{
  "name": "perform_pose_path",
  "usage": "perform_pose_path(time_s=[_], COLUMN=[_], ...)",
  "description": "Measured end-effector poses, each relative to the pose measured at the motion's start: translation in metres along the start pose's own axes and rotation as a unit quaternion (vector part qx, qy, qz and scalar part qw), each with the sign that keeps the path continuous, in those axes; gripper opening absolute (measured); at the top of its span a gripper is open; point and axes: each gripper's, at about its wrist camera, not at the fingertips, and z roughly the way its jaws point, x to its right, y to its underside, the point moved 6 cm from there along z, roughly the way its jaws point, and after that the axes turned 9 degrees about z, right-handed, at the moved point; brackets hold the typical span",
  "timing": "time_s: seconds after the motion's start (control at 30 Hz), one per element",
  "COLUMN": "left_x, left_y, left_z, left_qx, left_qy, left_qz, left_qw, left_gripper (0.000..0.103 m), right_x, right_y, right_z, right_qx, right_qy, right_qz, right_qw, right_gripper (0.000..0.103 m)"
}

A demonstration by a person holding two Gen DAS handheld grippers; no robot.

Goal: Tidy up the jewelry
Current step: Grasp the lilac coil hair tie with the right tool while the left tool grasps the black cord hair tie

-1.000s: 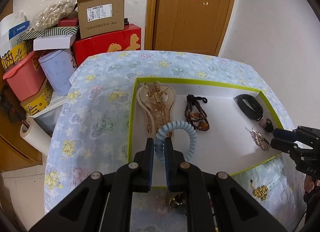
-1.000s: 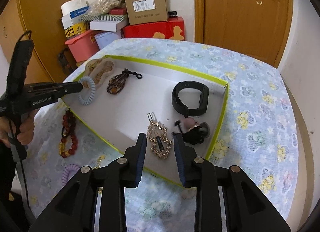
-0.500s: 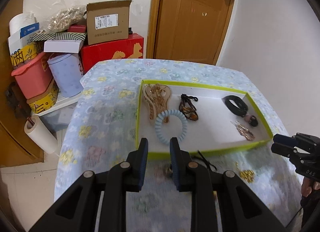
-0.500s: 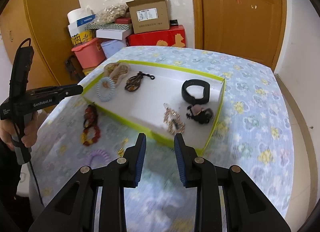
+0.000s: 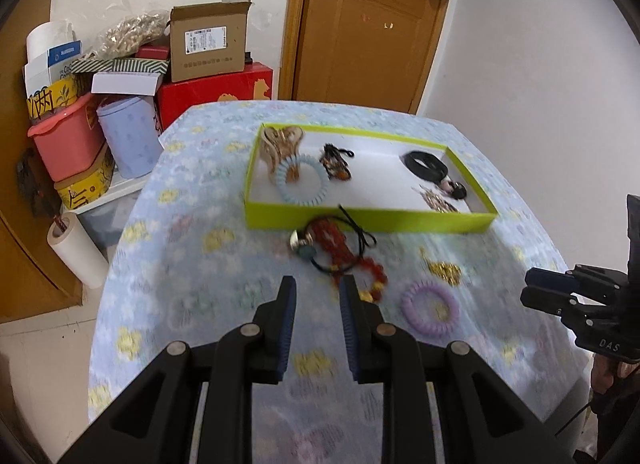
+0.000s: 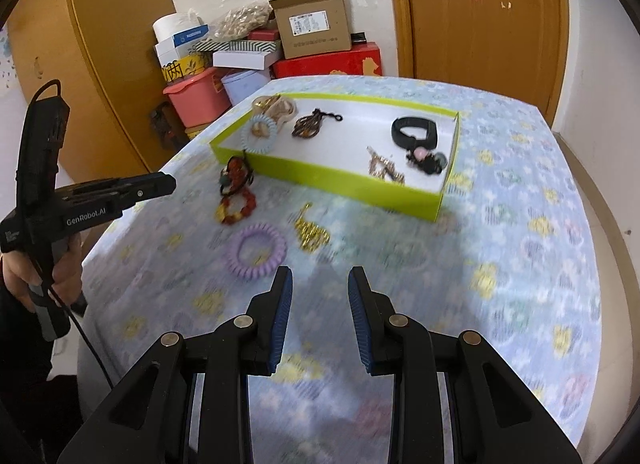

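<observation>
Now green-rimmed tray (image 5: 360,220) holds blue coil ring (image 5: 301,179), black band (image 5: 425,163) — left gripper (image 5: 317,296), right gripper (image 6: 319,284) both parted, empty.

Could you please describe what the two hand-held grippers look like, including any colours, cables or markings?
Both are black plastic with silver rivets and blue ribbed pads on the fingers. The left hand-held gripper carries white "GenRobot.AI" lettering on its side, a pistol-style handle and a black cable trailing down. The right hand-held gripper shows "DAS" printed near its base. The person wears dark sleeves.
</observation>
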Motion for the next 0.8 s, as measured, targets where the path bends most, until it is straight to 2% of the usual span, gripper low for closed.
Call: perform_pose_path(time_s=[0.23, 0.8], left_x=[0.005, -0.003], left_y=[0.012, 0.011], left_z=[-0.003, 0.014], left_qx=[-0.005, -0.012], left_qy=[0.009, 0.015], left_qz=[-0.004, -0.019], left_qw=[0.9999, 0.9996], left_gripper=[0.023, 0.023], right_x=[-0.003, -0.023], right_y=[0.009, -0.001], right_z=[0.002, 0.036], right_qx=[-0.007, -0.023], right_qy=[-0.004, -0.014], right_qz=[0.006, -0.016], right_qw=[1.0, 1.0], right_gripper=[0.03, 0.03])
